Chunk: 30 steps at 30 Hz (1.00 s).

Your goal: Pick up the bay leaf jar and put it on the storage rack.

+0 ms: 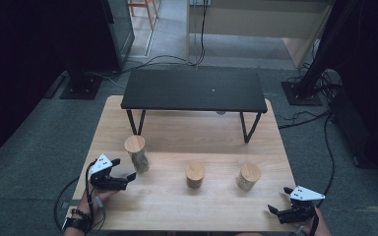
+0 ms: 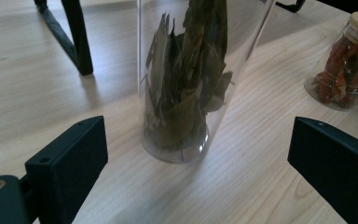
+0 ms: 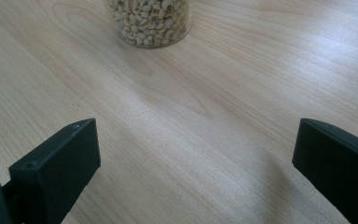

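Left gripper (image 1: 123, 169): nearest the camera at the table's 7 o'clock edge; black jaws wide apart, holding nothing, grey three-cornered plate on top.
Right gripper (image 1: 280, 200): at the 5 o'clock corner; jaws wide apart over bare wood, holding nothing.
Writing: none readable on any jar or on either gripper.
Leaf jar (image 2: 186, 79): tall clear cylinder, round pale wooden lid, packed with dry olive-green leaves standing on end; in the left gripper view it stands between the two jaws but just ahead of them, untouched.
Leaf jar place: at 9 o'clock on the table (image 1: 177, 206), upright, near the stand's left leg.
Chilli jar (image 2: 349, 65): short clear jar, wooden lid, wrinkled red pieces inside; at the table's centre.
Bean jar (image 3: 148, 21): clear, full of small pale round beans; at 4 o'clock, well ahead of the right gripper.
Table: light wood, fine straight grain, matte.
Stand (image 1: 194, 90): flat black top on thin angled black legs, at 12 o'clock.
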{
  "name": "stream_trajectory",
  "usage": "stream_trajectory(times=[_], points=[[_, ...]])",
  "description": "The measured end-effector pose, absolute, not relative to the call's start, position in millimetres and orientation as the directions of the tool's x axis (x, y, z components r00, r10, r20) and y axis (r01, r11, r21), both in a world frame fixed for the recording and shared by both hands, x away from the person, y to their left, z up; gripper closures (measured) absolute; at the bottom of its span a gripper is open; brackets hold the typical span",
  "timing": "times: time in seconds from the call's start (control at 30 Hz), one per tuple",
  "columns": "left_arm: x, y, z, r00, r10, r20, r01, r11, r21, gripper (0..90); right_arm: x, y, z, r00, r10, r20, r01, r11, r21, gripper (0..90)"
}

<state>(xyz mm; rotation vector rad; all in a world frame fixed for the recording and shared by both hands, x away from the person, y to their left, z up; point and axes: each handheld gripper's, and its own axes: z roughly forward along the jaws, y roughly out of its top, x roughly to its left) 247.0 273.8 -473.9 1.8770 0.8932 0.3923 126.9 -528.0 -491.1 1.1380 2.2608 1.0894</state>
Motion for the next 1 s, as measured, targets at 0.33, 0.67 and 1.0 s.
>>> stream_trajectory(times=[0.33,0.67,1.0], points=[[266.2,266.1,-467.7,0.689,0.717,-0.101,0.41,-0.271,0.871,4.8,128.2,-527.8,-490.6,-0.601,0.8,0.007,0.506,0.374,0.777,0.6],[278.7,258.8,-464.8,0.699,0.709,-0.094,0.404,-0.283,0.87,4.8,128.2,-527.6,-490.5,-0.599,0.8,0.006,0.507,0.374,0.776,0.6],[289.3,252.0,-466.0,0.712,0.694,-0.105,0.414,-0.294,0.862,4.8,128.5,-527.3,-490.3,-0.599,0.801,0.005,0.508,0.375,0.775,0.6]])
